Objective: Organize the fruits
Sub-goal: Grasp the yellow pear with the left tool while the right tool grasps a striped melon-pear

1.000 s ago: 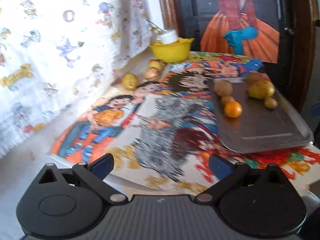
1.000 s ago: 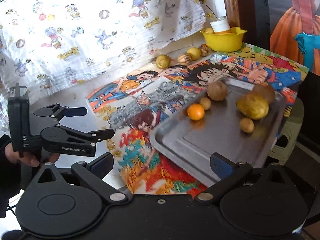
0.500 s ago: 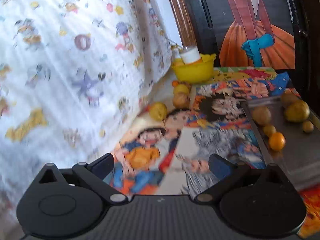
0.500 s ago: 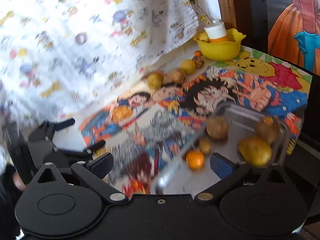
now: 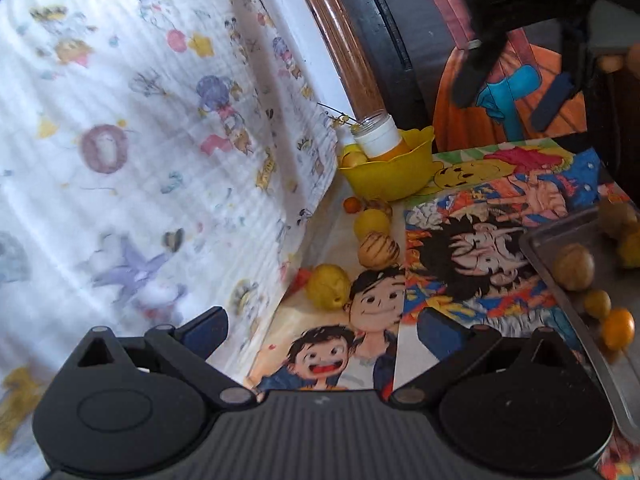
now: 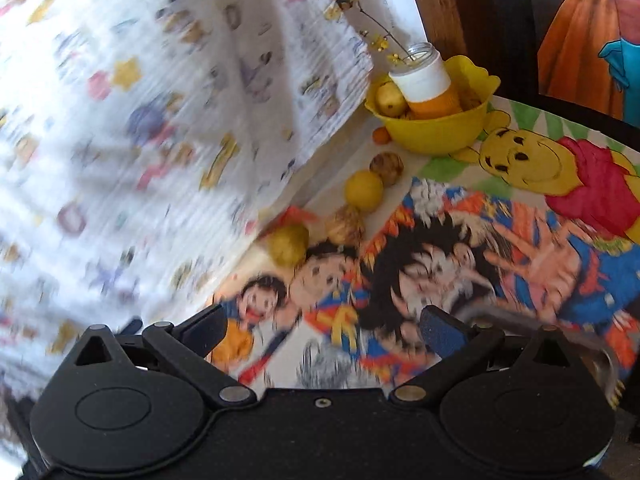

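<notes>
Judging by the layout, sorting is approx. half done: several fruits sit on the metal tray (image 5: 560, 276), incl. a small orange (image 5: 618, 328), while a loose row of fruits (image 5: 329, 287) lies on the tabletop (image 5: 348, 216) beside the yellow bowl (image 5: 390, 174). Left hand-held gripper (image 5: 320, 330) and right hand-held gripper (image 6: 320, 330) both gape wide w/ nothing between the fingers, so the row is yet to be collected.

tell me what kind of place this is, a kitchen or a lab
Probably a home, not a lab: a cartoon-print cloth covers the table, a cartoon-print curtain hangs beside it, and a yellow bowl sits among loose fruit. No kitchen fittings show.
</notes>
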### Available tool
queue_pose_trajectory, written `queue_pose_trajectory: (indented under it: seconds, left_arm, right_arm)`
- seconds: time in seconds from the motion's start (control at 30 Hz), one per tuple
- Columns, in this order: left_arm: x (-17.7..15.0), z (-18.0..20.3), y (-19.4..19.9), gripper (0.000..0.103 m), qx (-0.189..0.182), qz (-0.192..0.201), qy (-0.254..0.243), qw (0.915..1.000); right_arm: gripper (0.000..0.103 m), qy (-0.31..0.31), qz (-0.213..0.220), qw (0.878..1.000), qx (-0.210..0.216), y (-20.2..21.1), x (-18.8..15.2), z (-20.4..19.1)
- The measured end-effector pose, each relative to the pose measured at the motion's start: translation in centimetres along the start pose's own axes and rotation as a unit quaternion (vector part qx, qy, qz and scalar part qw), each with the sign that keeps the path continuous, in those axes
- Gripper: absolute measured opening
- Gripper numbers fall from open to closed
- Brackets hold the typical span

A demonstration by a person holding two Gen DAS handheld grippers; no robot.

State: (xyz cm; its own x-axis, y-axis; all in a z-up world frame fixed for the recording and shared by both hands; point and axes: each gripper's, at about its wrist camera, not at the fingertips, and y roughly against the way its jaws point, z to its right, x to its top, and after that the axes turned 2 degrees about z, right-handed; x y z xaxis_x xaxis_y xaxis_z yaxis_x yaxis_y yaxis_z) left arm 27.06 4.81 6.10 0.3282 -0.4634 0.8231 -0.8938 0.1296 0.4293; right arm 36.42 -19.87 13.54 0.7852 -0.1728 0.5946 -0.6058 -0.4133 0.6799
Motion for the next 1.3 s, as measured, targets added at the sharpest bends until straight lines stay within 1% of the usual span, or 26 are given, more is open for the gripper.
queue_pose_trajectory:
  seconds: [0.1,0.17,0.33,0.47,0.6,0.7,0.83,0.93,1.03,1.13,1.3]
  left_arm:
    - [0.2,0.0,-1.9,0.103,-0.010,0.011,0.018,0.9997]
    - [0.1,0.2,-3.6,0.103,-0.016,0.008,0.028,0.9994]
    - [-0.5,1.1,-7.3,0.103,-0.017,-0.001,0.034,0.9993]
    - [-0.9,1.8,-9.6,0.103,-0.018,-0.006,0.029,0.9994]
    - [-1.1,1.5,-11.5,0.103,-0.017,-0.013,0.047,0.9987]
    - [-1.0,1.3,-12.9,0.102,-0.013,-0.021,0.057,0.9980]
    - [-0.7,0.7,-14.9,0.100,0.001,-0.046,0.084,0.9954]
    - [-0.9,0.2,-16.2,0.098,0.009,-0.054,0.106,0.9929]
    - [-1.0,-0.2,-16.7,0.096,0.004,-0.054,0.117,0.9916]
    - [-1.0,-0.2,-16.9,0.096,0.002,-0.051,0.116,0.9920]
    - [-0.7,-0.2,-17.4,0.094,0.000,-0.049,0.121,0.9914]
  right_arm:
    - [0.102,-0.013,0.001,1.000,0.008,-3.2,1.7,0.8]
    - [0.102,-0.026,-0.004,1.000,0.010,-5.3,2.2,1.3]
    - [0.098,-0.058,-0.026,0.998,0.019,-10.3,3.0,3.4]
    - [0.097,-0.077,-0.024,0.996,0.036,-12.9,3.8,5.3]
    - [0.096,-0.105,-0.028,0.993,0.040,-15.0,4.8,7.0]
    - [0.096,-0.114,-0.030,0.992,0.047,-16.4,5.5,7.7]
    - [0.091,-0.117,-0.041,0.991,0.054,-18.2,5.6,7.9]
    - [0.086,-0.120,-0.052,0.990,0.061,-19.5,5.4,7.7]
    - [0.083,-0.124,-0.052,0.989,0.063,-20.3,5.2,7.7]
    - [0.083,-0.127,-0.045,0.989,0.060,-20.6,5.2,8.1]
    - [0.079,-0.140,-0.057,0.987,0.062,-21.4,5.2,8.6]
